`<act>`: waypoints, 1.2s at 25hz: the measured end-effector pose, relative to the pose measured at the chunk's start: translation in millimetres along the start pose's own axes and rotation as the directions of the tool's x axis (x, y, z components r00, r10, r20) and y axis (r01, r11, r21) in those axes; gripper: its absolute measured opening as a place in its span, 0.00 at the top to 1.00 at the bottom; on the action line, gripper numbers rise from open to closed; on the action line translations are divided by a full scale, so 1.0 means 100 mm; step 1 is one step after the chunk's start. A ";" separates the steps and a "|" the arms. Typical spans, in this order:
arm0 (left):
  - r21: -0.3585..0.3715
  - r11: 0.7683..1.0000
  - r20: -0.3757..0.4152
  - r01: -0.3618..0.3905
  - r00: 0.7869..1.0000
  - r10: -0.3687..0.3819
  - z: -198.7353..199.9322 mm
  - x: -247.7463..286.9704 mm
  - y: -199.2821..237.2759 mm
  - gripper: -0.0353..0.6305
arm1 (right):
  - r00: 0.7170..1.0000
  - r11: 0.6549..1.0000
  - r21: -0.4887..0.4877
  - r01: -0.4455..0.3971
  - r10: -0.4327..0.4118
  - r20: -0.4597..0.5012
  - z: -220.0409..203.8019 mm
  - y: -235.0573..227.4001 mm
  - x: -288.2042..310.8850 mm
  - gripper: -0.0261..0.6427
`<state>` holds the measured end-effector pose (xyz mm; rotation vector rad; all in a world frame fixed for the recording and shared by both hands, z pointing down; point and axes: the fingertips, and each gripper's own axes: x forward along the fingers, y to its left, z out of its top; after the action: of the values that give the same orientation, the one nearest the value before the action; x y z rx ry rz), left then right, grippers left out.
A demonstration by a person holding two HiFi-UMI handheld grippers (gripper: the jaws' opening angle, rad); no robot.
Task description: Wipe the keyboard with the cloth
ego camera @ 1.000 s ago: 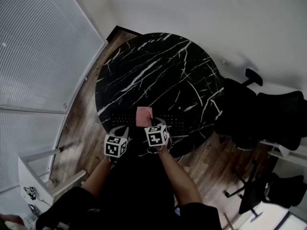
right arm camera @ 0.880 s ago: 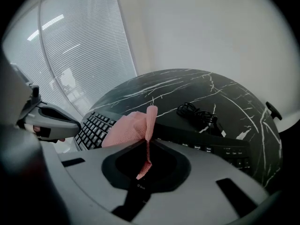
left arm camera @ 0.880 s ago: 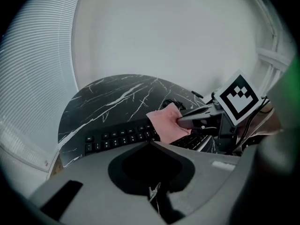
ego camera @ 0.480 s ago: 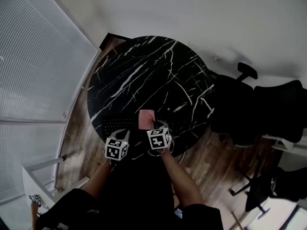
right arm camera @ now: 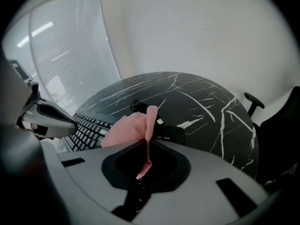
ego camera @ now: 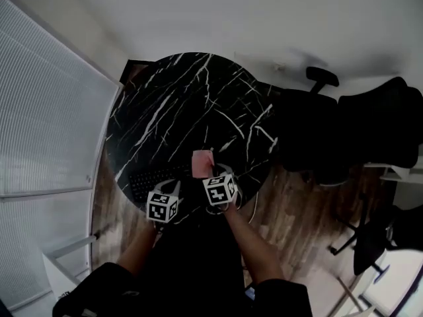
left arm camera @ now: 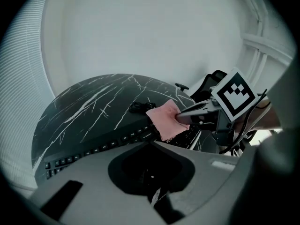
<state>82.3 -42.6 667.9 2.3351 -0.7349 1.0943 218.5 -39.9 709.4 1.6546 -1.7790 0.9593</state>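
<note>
Gripping the pink cloth (right arm camera: 133, 128), the right claw (right arm camera: 149, 146) is clenching one folded edge while the rest is draping forward. The cloth is hanging over the end of the black keyboard (left arm camera: 93, 149) that is showing centre-right in the left gripper view. Whether it is touching the keys or sitting just above them cannot be told. The keyboard is lying along the lower-left edge of the round marble bench (ego camera: 178, 104) in the head view. The left claw (left arm camera: 152, 144) is sitting closed on nothing, near the keyboard's lower side.

Judgement: pickup is done and wiping is at most beginning at that one end. The long key row running toward frame left is looking yet to be covered.
</note>
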 end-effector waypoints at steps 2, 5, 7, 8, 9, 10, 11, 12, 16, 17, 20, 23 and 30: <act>0.013 1.000 -0.003 0.010 1.000 -0.010 0.05 0.06 -0.10 0.95 | 1.000 1.000 0.012 0.008 -0.008 0.001 -0.03 -0.12 -0.04 0.95; 0.024 1.000 -0.005 0.020 1.000 -0.020 0.10 0.13 -0.23 0.95 | 1.000 0.999 0.030 0.013 -0.012 -0.009 -0.07 -0.25 -0.13 0.95; 0.028 0.999 -0.005 0.023 1.000 -0.023 0.13 0.17 -0.31 0.95 | 1.000 0.999 0.034 0.015 -0.015 -0.007 -0.08 -0.33 -0.17 0.95; 0.030 0.999 -0.004 0.024 1.000 -0.024 0.14 0.19 -0.35 0.95 | 1.000 0.999 0.035 0.017 -0.017 -0.003 -0.08 -0.38 -0.18 0.95; 0.031 0.999 -0.004 0.025 1.000 -0.024 0.16 0.20 -0.39 0.95 | 1.000 0.999 0.036 0.019 -0.019 0.001 -0.09 -0.42 -0.19 0.95; 0.032 0.999 -0.004 0.024 1.000 -0.024 0.18 0.22 -0.42 0.95 | 1.000 0.999 0.039 0.019 -0.019 0.003 -0.09 -0.46 -0.19 0.95; 0.033 0.999 -0.003 0.024 1.000 -0.024 0.19 0.24 -0.45 0.95 | 1.000 0.999 0.042 0.018 -0.018 0.000 -0.10 -0.49 -0.20 0.95; 0.033 0.999 -0.001 0.023 1.000 -0.023 0.20 0.25 -0.48 0.95 | 1.000 0.999 0.043 0.017 -0.017 -0.004 -0.12 -0.52 -0.22 0.95; 0.020 1.000 0.013 0.010 1.000 -0.010 0.24 0.24 -0.55 0.95 | 1.000 0.998 0.054 0.018 -0.017 -0.017 -0.17 -0.64 -0.27 0.95; 0.014 1.000 0.016 0.003 1.000 -0.003 0.25 0.22 -0.55 0.95 | 1.000 0.998 0.062 0.018 -0.017 -0.019 -0.17 -0.66 -0.28 0.95; -0.001 1.000 0.024 -0.023 0.999 0.023 0.26 0.16 -0.50 0.95 | 1.000 0.997 0.079 0.012 -0.011 -0.007 -0.13 -0.69 -0.31 0.95; -0.015 0.999 0.037 -0.046 0.998 0.047 0.25 0.04 -0.47 0.95 | 0.996 0.990 0.133 -0.057 0.047 0.077 0.03 -0.60 -0.41 0.95; -0.050 0.997 0.138 -0.065 0.988 0.072 0.46 -0.39 -0.39 0.95 | 0.940 0.974 0.139 -0.179 0.128 0.316 0.60 -0.21 -0.91 0.95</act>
<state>111.7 -30.1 602.8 2.3813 -0.8879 0.9393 255.0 -30.9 605.2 1.8729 -2.1086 0.9845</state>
